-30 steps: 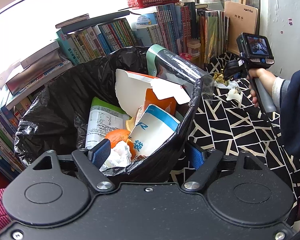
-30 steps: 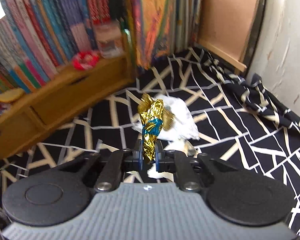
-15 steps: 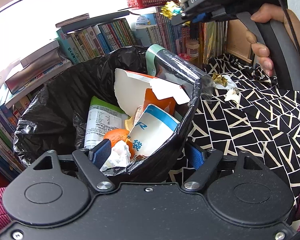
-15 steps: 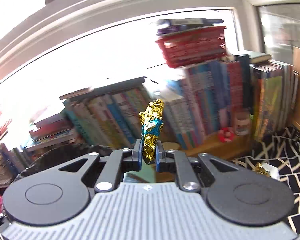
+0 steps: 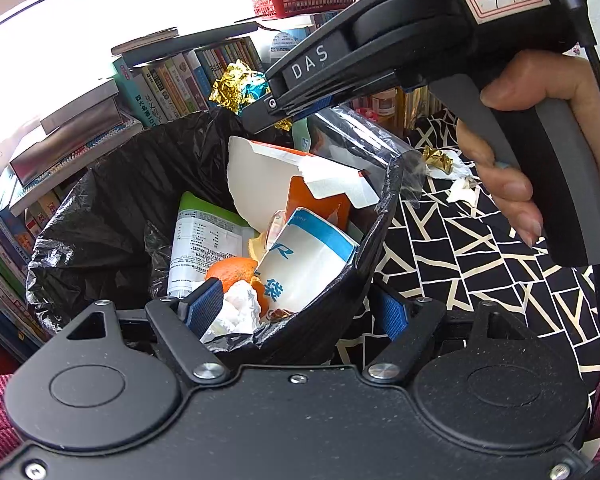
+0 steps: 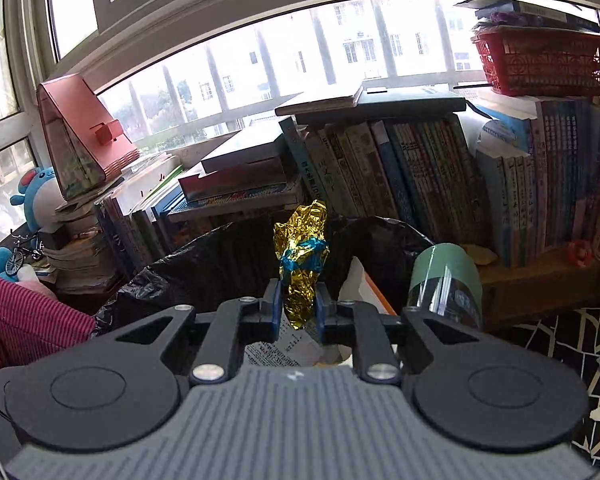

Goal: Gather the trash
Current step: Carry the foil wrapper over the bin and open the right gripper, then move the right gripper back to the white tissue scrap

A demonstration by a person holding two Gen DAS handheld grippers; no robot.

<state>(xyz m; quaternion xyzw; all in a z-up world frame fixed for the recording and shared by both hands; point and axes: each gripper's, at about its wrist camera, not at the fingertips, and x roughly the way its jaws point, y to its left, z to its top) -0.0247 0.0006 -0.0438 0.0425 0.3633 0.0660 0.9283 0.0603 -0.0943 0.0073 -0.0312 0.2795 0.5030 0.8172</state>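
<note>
Pinching the gold foil wrapper (image 6: 300, 264) between my right gripper (image 6: 297, 310) fingers, above the far rim of the black-lined trash bin (image 5: 112, 216). My left gripper (image 5: 296, 314) straddles the bin's near rim, fingers wide, one inside and one outside. More foil and tissue scraps (image 5: 446, 164) lie on the patterned cloth (image 5: 460, 256), far right.

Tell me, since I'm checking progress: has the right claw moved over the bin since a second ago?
Yes. The right claw, shut on the gold wrapper, came from the patterned cloth to above the bin.
</note>
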